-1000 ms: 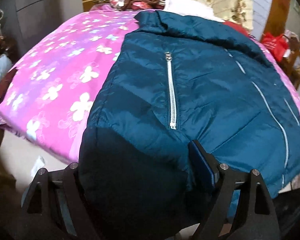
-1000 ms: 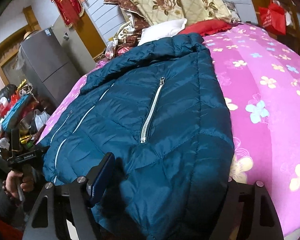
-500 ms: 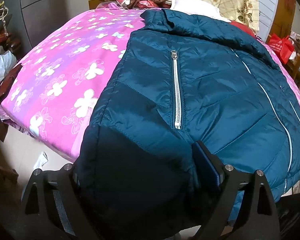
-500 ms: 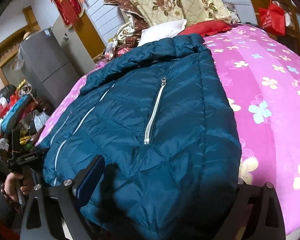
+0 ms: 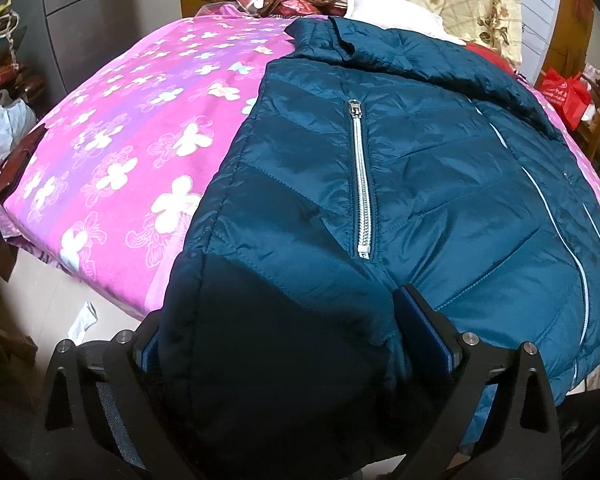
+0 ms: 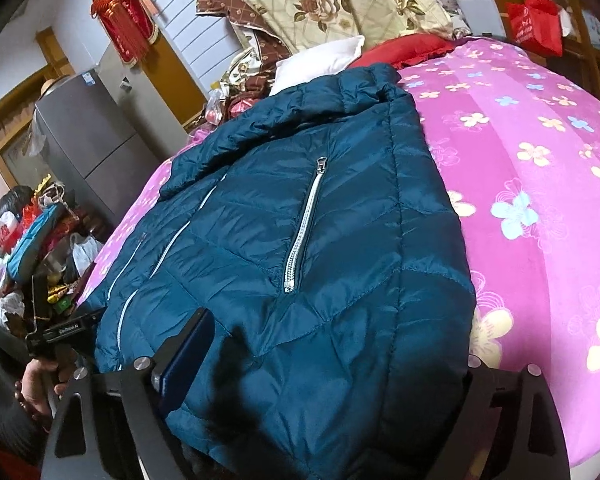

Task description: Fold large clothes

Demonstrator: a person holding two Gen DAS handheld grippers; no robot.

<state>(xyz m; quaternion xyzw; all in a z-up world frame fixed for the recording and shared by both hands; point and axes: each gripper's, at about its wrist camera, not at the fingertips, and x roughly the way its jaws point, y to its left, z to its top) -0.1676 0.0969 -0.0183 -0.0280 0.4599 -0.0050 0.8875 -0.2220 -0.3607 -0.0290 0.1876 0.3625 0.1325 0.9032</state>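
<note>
Both tongs, left and right, are clamped on the jacket's near hem. Over the last second the hem is drawn slightly nearer. Ahead of the tongs, the jacket is spread flat on the bed, judged ready for folding away.

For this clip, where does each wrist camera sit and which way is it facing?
Left wrist: on the left hand-held gripper at the jacket hem's left corner, facing up the bed; only its fingers show.
Right wrist: on the right hand-held gripper at the hem's right corner; the person's left hand shows.
Shared: jacket, pink bedspread, white pillow.
</note>
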